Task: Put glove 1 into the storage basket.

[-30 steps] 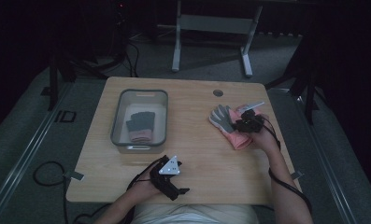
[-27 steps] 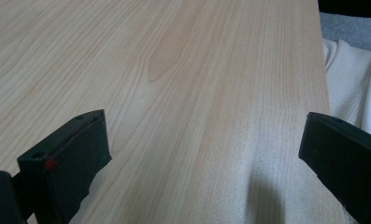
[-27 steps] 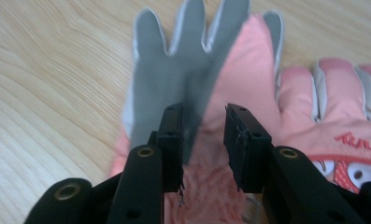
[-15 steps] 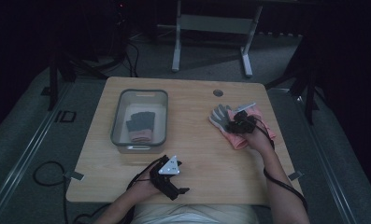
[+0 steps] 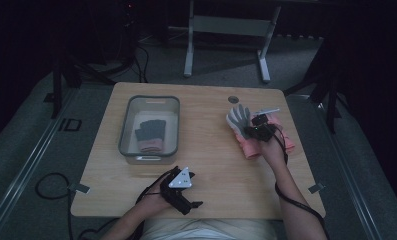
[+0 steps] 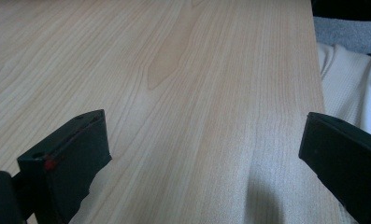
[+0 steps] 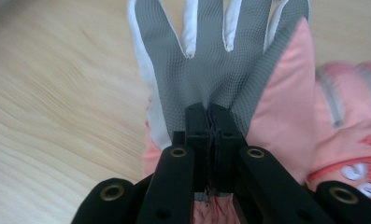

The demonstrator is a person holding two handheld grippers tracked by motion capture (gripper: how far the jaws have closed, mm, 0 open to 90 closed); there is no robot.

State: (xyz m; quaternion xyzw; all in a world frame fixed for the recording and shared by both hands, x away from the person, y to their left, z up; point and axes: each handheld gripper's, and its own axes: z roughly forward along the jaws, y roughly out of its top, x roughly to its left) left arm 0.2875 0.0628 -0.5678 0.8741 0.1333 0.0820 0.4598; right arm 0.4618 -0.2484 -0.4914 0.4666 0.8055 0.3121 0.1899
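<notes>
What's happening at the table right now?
A person works two tools. The right tool is shut on the grey palm of a pink glove, which lies on the wooden table beside a second pink glove. The left tool rests open near the front edge. Another glove lies in the bin.

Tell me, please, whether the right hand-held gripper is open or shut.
Shut: the right hand-held gripper has its jaws pressed together, pinching the grey palm of the pink glove.
</notes>
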